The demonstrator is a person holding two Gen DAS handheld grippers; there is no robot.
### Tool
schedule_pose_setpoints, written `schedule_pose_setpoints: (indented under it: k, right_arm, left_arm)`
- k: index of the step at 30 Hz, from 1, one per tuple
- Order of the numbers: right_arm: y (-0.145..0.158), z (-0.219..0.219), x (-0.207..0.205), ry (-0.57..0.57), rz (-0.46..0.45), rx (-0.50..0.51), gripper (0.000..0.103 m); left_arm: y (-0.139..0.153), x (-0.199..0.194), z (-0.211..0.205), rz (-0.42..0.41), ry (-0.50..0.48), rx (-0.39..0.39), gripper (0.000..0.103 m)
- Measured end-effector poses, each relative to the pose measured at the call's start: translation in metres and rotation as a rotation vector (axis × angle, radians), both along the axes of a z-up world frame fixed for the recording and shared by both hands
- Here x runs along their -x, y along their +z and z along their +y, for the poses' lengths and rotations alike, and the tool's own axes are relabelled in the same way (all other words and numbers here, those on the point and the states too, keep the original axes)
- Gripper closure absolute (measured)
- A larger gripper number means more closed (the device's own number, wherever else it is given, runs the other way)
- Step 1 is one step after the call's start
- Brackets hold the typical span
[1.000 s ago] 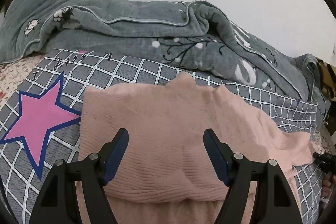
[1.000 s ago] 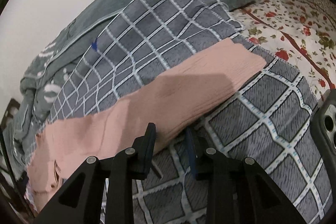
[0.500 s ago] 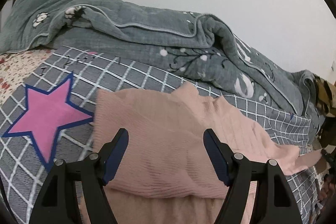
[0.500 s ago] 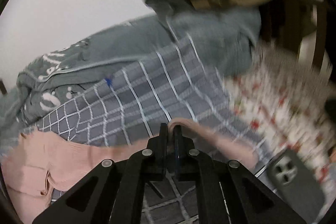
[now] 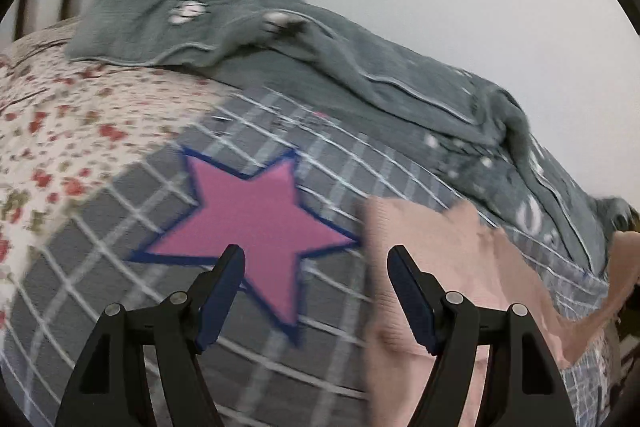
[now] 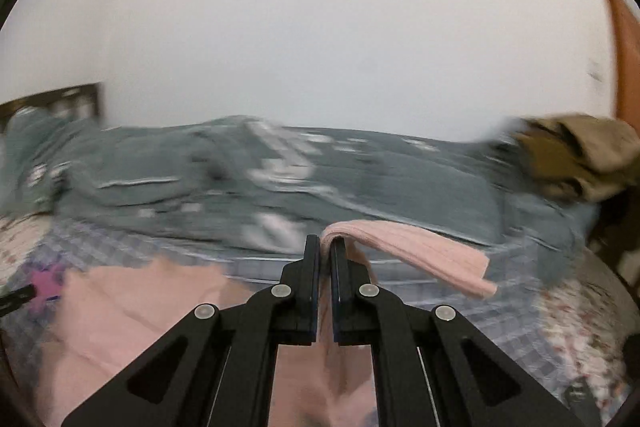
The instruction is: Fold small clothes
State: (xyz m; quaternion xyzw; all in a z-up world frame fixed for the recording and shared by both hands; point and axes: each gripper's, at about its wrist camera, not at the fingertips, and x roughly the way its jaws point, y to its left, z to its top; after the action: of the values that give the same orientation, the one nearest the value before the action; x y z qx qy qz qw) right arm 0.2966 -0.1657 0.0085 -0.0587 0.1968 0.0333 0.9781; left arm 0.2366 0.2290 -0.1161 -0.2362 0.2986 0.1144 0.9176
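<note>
- While the right gripper [image 6: 325, 247] has its jaws pinched tight on a sleeve [image 6: 420, 251] of the pink knit sweater [image 6: 132, 307], the cuff end flops over the right finger and hangs free to the right, clear of the bed.
- From that pinch the sleeve runs down between the black fingers to the sweater's body, which lies spread on the grey checked blanket [image 6: 104, 243] at lower left in the right wrist view.
- No box, basket or other container shows in either view; the sweater rests straight on the bedding.
- Seen from the left wrist, the sweater [image 5: 448, 267] lies at the right, its near edge just under the right-hand blue pad [image 5: 412, 303], while the lifted sleeve rises at the far right edge of the picture.
- Wide apart and holding nothing, the jaws of the left gripper [image 5: 316, 291] stand over the checked blanket [image 5: 120, 247], with the pink star [image 5: 256, 215] printed on it showing between the fingers.
- Both grippers tilt gently downward toward the bed; the right one looks across it at a white wall [image 6: 320, 47].
- A rumpled grey-green quilt [image 5: 320, 47] lies heaped along the far side of the bed, and a floral sheet [image 5: 60, 123] covers the mattress left of the blanket.
- Both views are smeared with blur, most of all the quilt in the right wrist view, so fine detail cannot be told.
- A brownish bundle of cloth [image 6: 580, 155] sits at the right end of the quilt; what it is cannot be made out.
</note>
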Motion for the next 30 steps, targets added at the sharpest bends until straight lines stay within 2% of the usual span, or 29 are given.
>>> schedule_pose_setpoints:
  k: [4, 6, 10, 12, 15, 16, 18, 19, 21, 25, 27, 30]
  right_arm:
    - [-0.027, 0.078, -0.012, 0.162, 0.105, -0.07, 0.098]
    - [-0.052, 0.115, -0.02, 0.239, 0.179, -0.12, 0.098]
    - [-0.103, 0.159, -0.026, 0.371, 0.331, -0.119, 0.097]
    - [-0.119, 0.164, -0.023, 0.39, 0.377, -0.081, 0.09]
    - [-0.118, 0.143, -0.015, 0.387, 0.373, -0.08, 0.081]
    - [-0.114, 0.128, -0.011, 0.38, 0.357, -0.091, 0.078]
    - [-0.104, 0.096, -0.005, 0.344, 0.303, -0.103, 0.064]
    - [-0.101, 0.078, -0.001, 0.317, 0.276, -0.102, 0.062]
    - [-0.099, 0.045, 0.005, 0.263, 0.246, -0.082, 0.06]
    - [-0.113, -0.006, 0.011, 0.183, 0.264, -0.005, 0.06]
    - [-0.126, -0.029, 0.011, 0.158, 0.3, -0.013, 0.06]
    - [-0.14, -0.051, 0.008, 0.155, 0.328, -0.062, 0.06]
  left_arm:
    - [-0.005, 0.005, 0.029, 0.005, 0.068, 0.018, 0.031]
    - [-0.008, 0.005, 0.037, 0.005, 0.081, 0.041, 0.031]
    - [-0.01, -0.002, 0.035, 0.018, 0.065, 0.021, 0.031]
    - [-0.008, -0.007, 0.026, 0.014, 0.042, 0.008, 0.031]
    - [-0.003, -0.014, 0.011, -0.014, -0.027, 0.017, 0.031]
    - [-0.001, -0.017, 0.004, -0.023, -0.064, 0.028, 0.031]
    - [0.001, -0.024, -0.01, -0.04, -0.143, 0.056, 0.031]
    - [0.002, -0.026, -0.016, -0.048, -0.172, 0.067, 0.031]
    - [0.006, -0.029, -0.03, -0.068, -0.227, 0.071, 0.031]
    - [0.016, -0.035, -0.068, -0.109, -0.346, 0.065, 0.031]
    - [0.021, -0.039, -0.094, -0.109, -0.427, 0.061, 0.031]
    - [0.024, -0.044, -0.138, -0.095, -0.489, -0.012, 0.026]
